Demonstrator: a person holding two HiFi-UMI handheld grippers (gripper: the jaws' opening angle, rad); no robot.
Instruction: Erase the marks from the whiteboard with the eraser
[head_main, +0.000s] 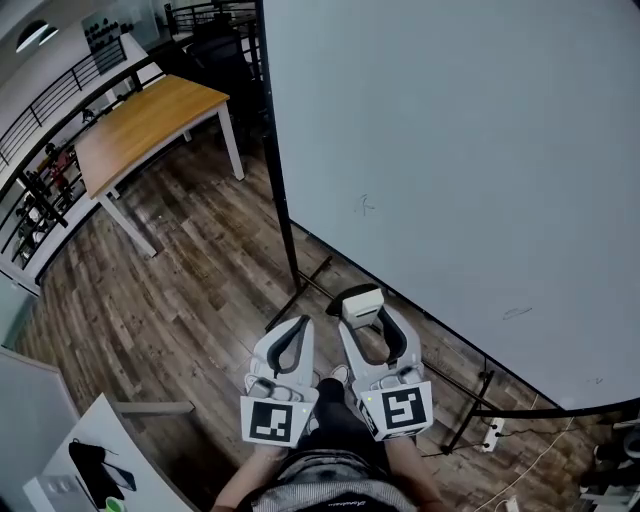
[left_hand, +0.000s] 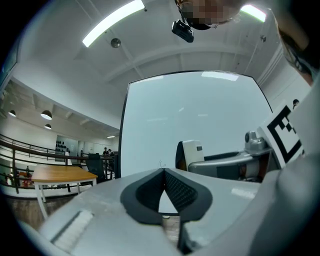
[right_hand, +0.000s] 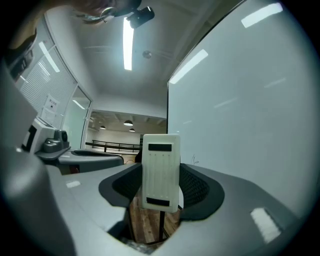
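The large white whiteboard (head_main: 450, 150) in a thin black frame stands upright on a black floor stand, filling the right of the head view. 2 small faint dark marks are visible on it: 1 mid-board (head_main: 365, 205) and 1 lower, towards the bottom edge (head_main: 517, 313). The right gripper (head_main: 368, 322) is clamped on a white rectangular plastic-backed eraser (right_hand: 161, 170), which stands upright between its black-padded fingers (right_hand: 197, 187) and projects beyond their tips. In the head view the eraser (head_main: 363, 303) sits low, in front of the whiteboard's lower left corner and apart from its surface; neither mark is under it. The left gripper (head_main: 297, 326) is held just beside the right one, on its left. Its fingers (left_hand: 182, 190) are together, tips touching, with nothing between them. Both grippers point towards the whiteboard, over a dark wooden plank floor (head_main: 180, 290). A light wooden table (head_main: 150, 120) with white legs stands well apart at the upper left, beside a black railing (head_main: 60, 120).
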